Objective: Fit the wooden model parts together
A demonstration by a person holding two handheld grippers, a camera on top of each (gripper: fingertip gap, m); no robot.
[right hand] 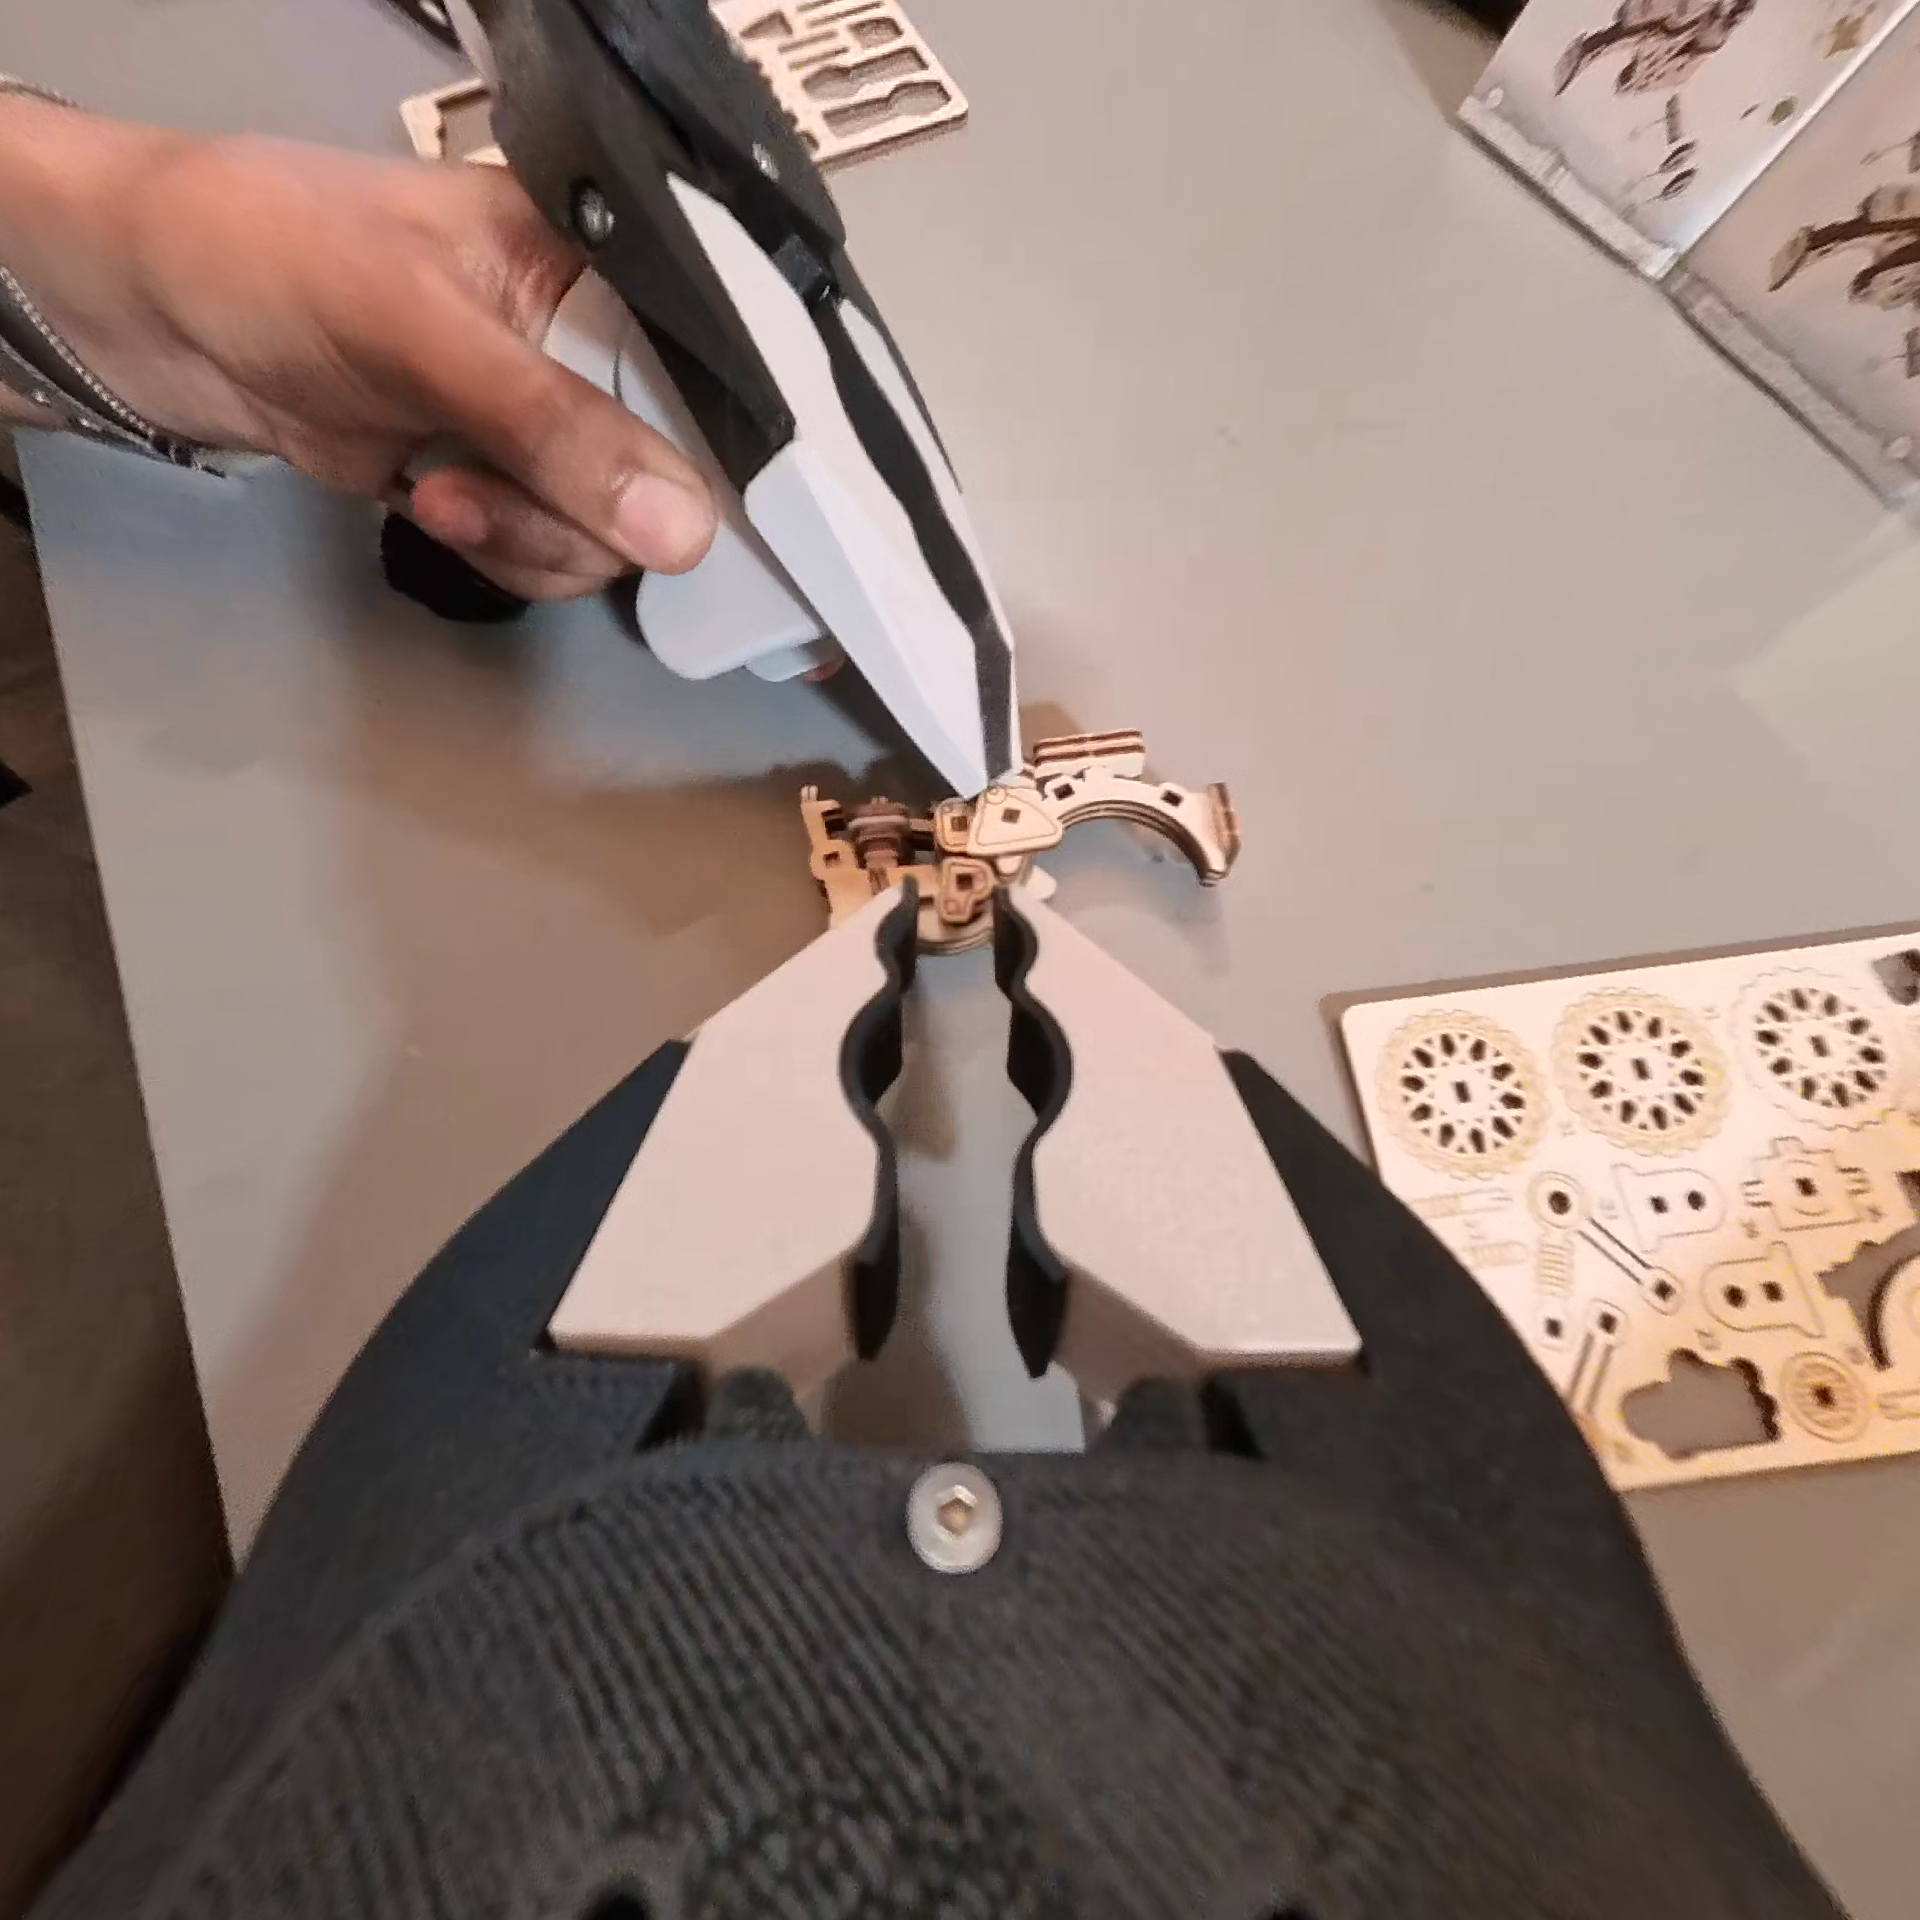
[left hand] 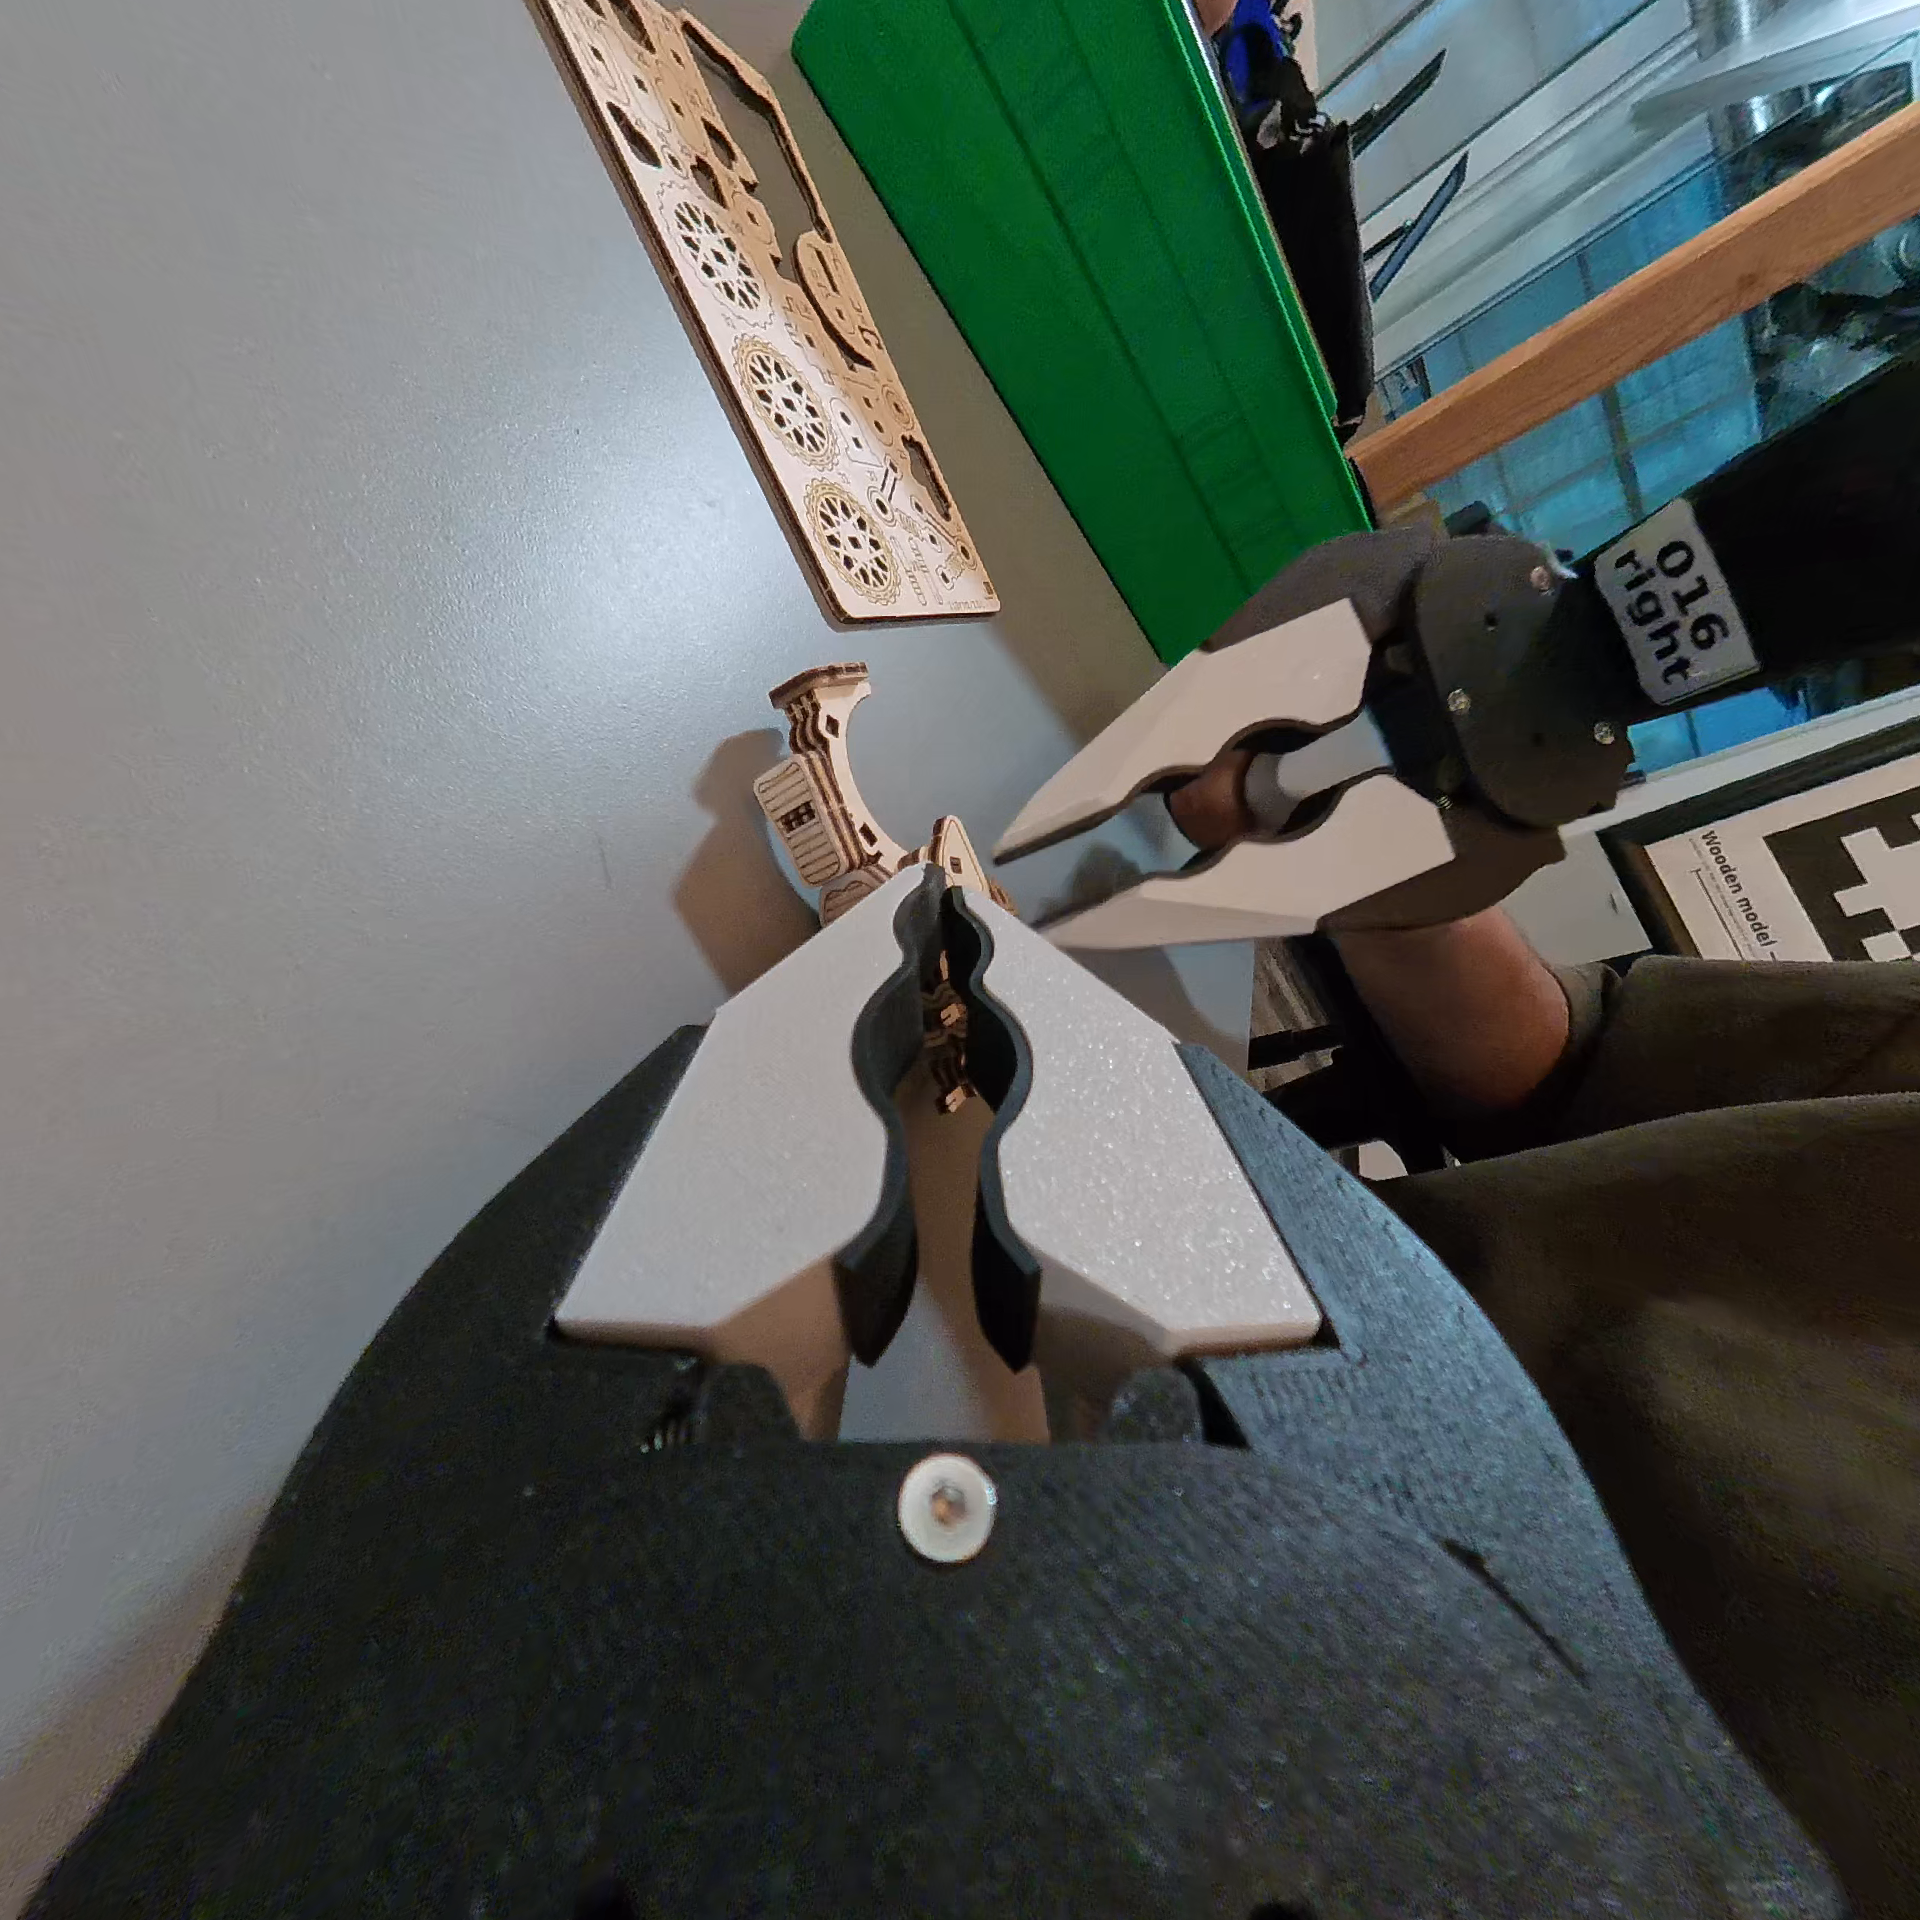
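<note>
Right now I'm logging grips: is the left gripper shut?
Shut. The left gripper pinches the wooden model; the left wrist view shows its tips meeting.

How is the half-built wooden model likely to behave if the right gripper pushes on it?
Probably fragile: the wooden model is thin laser-cut layers with small slotted pieces. Likely light, so it would slide or tip unless the left gripper, pinched on its top, steadies it. The right gripper brackets its lower end.

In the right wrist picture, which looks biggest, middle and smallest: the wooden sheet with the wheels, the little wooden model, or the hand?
1. hand, though it is nearer the camera, so this is unsure.
2. wooden sheet with the wheels, partly cut off at the edge.
3. little wooden model, clearly smallest.
</note>
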